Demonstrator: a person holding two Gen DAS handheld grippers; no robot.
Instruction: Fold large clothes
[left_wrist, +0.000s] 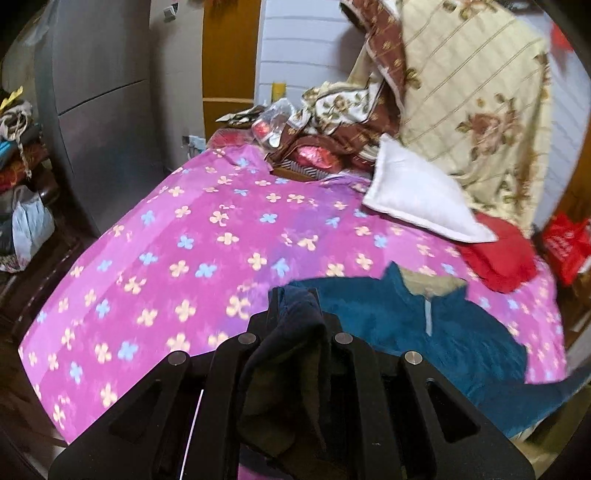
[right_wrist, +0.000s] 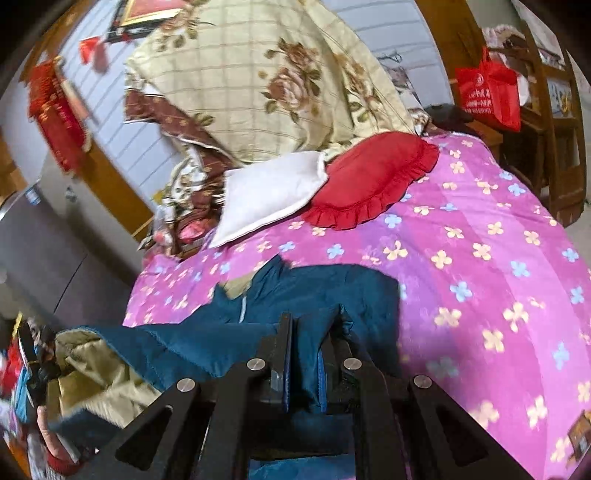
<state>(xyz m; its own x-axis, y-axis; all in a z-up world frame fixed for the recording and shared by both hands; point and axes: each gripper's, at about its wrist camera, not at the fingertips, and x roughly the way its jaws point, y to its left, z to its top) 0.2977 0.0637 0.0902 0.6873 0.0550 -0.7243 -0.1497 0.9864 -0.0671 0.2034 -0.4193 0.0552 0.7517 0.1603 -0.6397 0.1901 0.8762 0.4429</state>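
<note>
A teal jacket (left_wrist: 424, 325) with a beige lining lies on the near part of a bed under a pink flowered sheet (left_wrist: 192, 236). My left gripper (left_wrist: 297, 299) is shut on a dark bunched fold of the jacket, which hangs down between its arms. In the right wrist view the jacket (right_wrist: 332, 291) spreads from the sheet (right_wrist: 480, 258) toward the lower left, beige lining (right_wrist: 96, 365) turned out. My right gripper (right_wrist: 310, 325) is shut on a teal fold of it, held above the bed.
A white pillow (left_wrist: 417, 192) and a red frilled cushion (right_wrist: 369, 177) lie further up the bed, under a heaped floral quilt (left_wrist: 469, 103). A grey fridge (left_wrist: 99, 110) stands to the left, clothes piles (left_wrist: 22, 192) beside it. A red bag (right_wrist: 487, 92) hangs on wooden furniture at right.
</note>
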